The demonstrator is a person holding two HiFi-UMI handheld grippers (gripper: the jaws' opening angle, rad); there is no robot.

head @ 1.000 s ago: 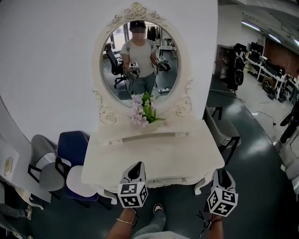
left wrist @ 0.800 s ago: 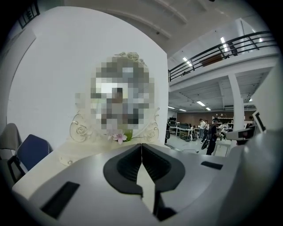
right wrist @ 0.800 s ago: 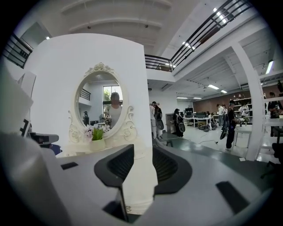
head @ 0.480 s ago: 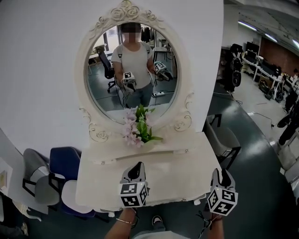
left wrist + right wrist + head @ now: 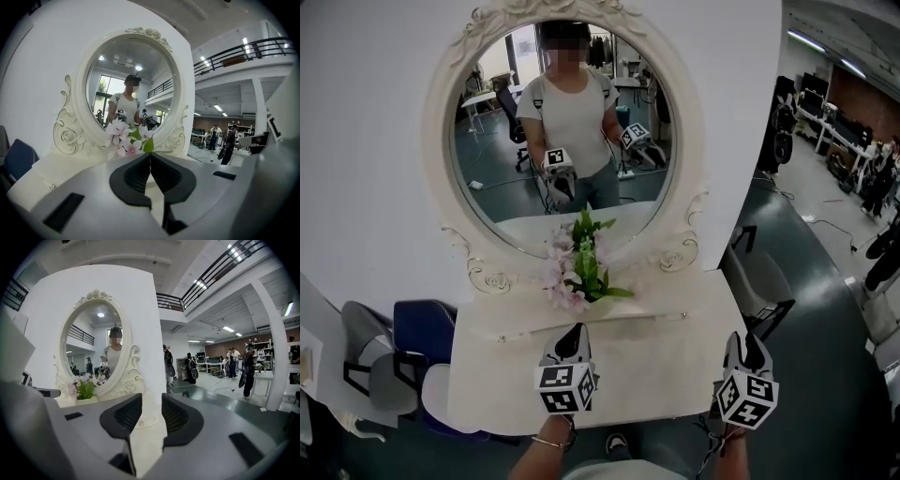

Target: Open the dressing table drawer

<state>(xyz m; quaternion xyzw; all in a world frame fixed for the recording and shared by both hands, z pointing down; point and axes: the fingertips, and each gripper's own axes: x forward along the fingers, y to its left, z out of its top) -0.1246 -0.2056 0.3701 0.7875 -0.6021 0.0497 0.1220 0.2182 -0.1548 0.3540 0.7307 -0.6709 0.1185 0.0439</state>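
Note:
A white dressing table (image 5: 656,375) stands against the wall under an oval mirror (image 5: 487,141), with a pot of pink flowers (image 5: 577,267) at the back of its top. A low ledge (image 5: 619,317) with small knobs (image 5: 138,423) runs under the mirror. The table's front face and any drawer in it lie hidden below the top's near edge. My left gripper (image 5: 573,330) (image 5: 150,155) hovers over the near middle of the top, shut and empty, pointing at the flowers. My right gripper (image 5: 744,337) (image 5: 151,397) hangs at the right front corner, open, nothing between its fingers.
A blue chair (image 5: 422,333) and a pale chair (image 5: 361,342) stand left of the table, a grey chair (image 5: 759,281) right of it. Beyond that lies dark office floor with desks and people (image 5: 872,178). The mirror reflects the person holding both grippers.
The table and mirror have come closer and larger. Both grippers moved forward from in front of the table's edge to over its top. The table's front face has dropped out of sight.

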